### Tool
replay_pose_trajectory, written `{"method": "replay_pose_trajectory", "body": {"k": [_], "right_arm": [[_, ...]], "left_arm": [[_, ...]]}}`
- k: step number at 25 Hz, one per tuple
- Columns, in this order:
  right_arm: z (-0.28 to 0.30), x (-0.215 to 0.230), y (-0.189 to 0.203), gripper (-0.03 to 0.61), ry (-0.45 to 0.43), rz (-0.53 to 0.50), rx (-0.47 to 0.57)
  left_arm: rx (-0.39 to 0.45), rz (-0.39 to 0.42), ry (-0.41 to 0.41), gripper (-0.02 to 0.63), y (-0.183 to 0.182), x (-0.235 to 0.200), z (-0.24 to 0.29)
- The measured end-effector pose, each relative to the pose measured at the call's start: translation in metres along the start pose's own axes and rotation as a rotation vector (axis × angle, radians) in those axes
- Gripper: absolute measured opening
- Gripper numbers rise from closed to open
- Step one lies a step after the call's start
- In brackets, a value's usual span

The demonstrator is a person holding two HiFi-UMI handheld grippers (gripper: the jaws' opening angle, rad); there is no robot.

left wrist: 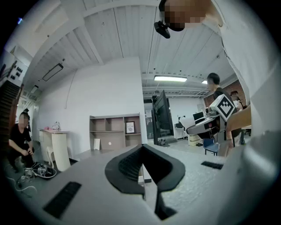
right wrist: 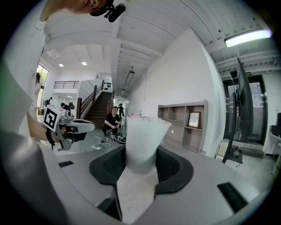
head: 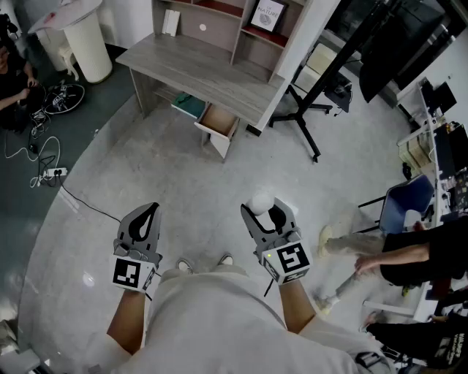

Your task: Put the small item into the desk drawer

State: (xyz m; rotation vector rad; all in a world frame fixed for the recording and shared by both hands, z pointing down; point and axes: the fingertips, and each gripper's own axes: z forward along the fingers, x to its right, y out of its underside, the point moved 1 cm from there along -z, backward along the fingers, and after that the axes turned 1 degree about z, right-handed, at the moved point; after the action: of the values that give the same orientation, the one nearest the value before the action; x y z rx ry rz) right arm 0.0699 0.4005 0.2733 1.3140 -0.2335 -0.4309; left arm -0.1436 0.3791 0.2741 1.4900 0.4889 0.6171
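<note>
I record my right gripper pinching the white small item, left gripper pressed together, desk drawer open, framed print unreadable.

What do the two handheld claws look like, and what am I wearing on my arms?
Both the left claw and right claw are grey with black ridged pads. Each carries a cube with black-and-white square markers. The right's shows a small green light. The shirt is pale, short-sleeved.
</note>
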Motion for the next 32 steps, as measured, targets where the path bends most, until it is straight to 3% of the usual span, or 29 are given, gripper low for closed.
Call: {"method": "replay_pose_trajectory", "body": {"k": [15,25,32], "right_arm": [[0.008,-0.021,-0.005,0.186,-0.028,0.012,0.023],[0.022,-0.041,0.012,0.187,0.052,0.067,-0.018],[0.045,0.002,0.019,0.187,0.090,0.077,-0.047]], "left_arm": [[-0.020,0.007,0.025,0.006,0.015,-0.009,-0.014],[-0.037,-0.038,0.092,0.006,0.050,-0.037,-0.014],[-0.058,-0.053,0.128,0.006,0.058,-0.041,0.034]]}}
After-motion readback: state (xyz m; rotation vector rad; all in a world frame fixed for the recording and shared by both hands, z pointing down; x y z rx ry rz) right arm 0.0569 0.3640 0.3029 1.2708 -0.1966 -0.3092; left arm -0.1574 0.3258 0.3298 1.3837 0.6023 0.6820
